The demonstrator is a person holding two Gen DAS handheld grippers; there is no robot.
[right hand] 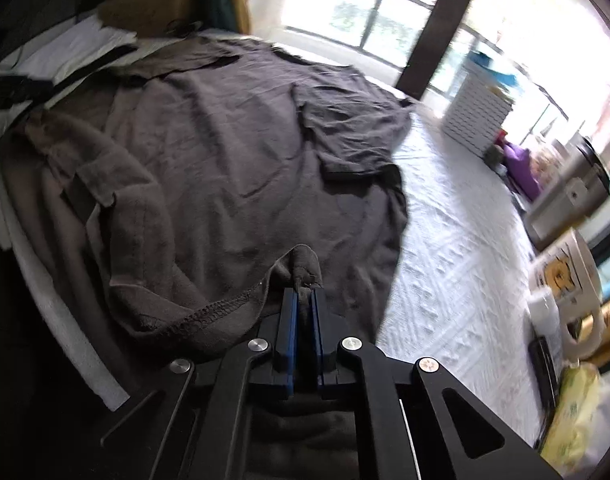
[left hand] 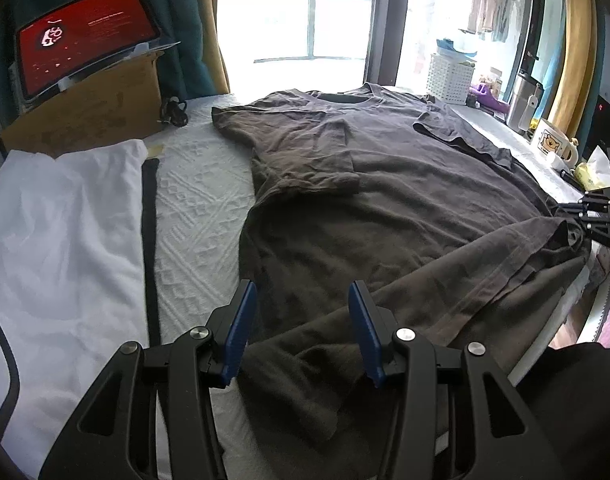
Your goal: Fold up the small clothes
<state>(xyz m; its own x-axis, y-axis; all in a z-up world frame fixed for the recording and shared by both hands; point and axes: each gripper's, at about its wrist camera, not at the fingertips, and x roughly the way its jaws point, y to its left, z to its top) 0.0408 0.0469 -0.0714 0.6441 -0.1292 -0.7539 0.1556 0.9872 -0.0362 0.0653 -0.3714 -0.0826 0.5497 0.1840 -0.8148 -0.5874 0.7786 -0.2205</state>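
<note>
A dark grey-brown T-shirt point(left hand: 405, 184) lies spread on the white patterned cover point(left hand: 201, 200), collar toward the window, both sleeves folded inward. Its lower hem is bunched and turned up at the near edge. My left gripper point(left hand: 303, 296) hovers open over that near hem, blue pads point(left hand: 241, 320) standing wide apart with cloth lying below them, not pinched. My right gripper point(right hand: 303, 294) is shut on a corner of the T-shirt point(right hand: 233, 160) hem, a tuft of fabric poking up between the blue pads point(right hand: 291, 320). The right gripper's black body point(left hand: 599, 216) shows at the shirt's right edge.
A white cloth point(left hand: 65, 220) and a black strap point(left hand: 149, 240) lie at left, by a cardboard box point(left hand: 89, 108) with a red-lit screen point(left hand: 85, 36). Along the right edge stand a white basket point(left hand: 451, 78), a bear mug point(left hand: 553, 144) and a tissue pack point(left hand: 593, 172).
</note>
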